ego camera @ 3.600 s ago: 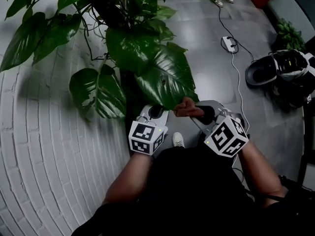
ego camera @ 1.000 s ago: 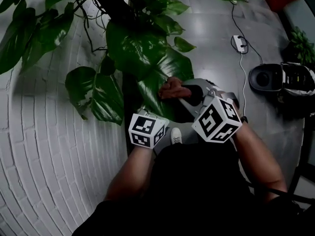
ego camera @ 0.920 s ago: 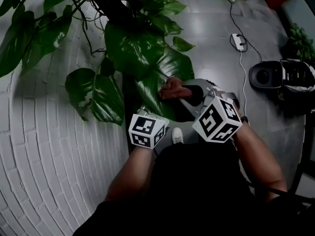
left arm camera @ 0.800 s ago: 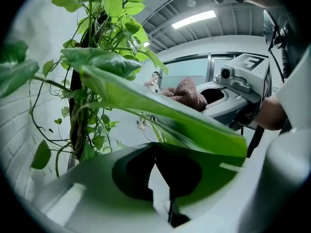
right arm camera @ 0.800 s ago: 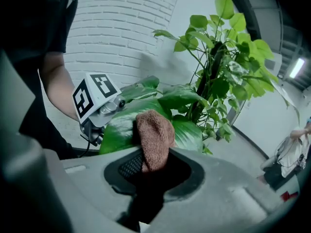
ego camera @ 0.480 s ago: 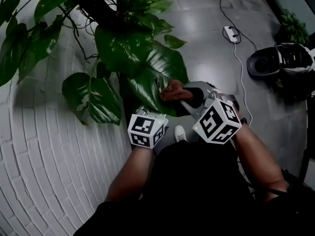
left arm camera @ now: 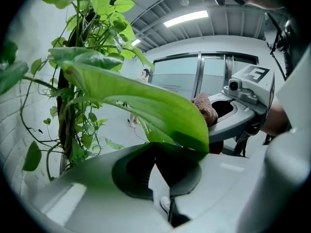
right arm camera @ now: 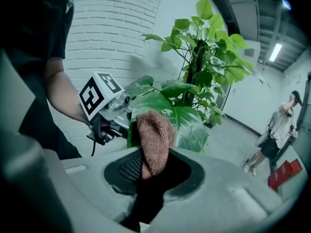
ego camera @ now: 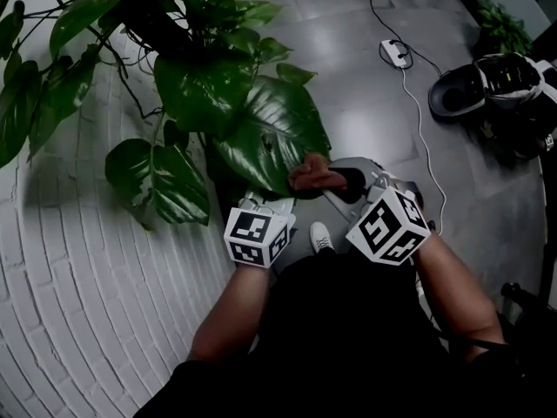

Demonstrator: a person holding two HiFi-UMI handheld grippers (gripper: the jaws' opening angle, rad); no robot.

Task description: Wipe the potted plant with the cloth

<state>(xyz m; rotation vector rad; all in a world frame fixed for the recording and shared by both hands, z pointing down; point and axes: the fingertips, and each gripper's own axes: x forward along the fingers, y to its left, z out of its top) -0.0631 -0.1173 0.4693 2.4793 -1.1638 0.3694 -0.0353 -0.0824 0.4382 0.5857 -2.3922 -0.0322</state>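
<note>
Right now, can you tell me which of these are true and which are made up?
1. The right gripper grips a brown cloth. True.
2. The left gripper is empty. False: its jaws are closed on the tip of a large leaf.
3. The wall beside the plant is a white brick wall. True.
4. The brown cloth lies on the floor. False: it is held up against the large leaf, in the right gripper.
</note>
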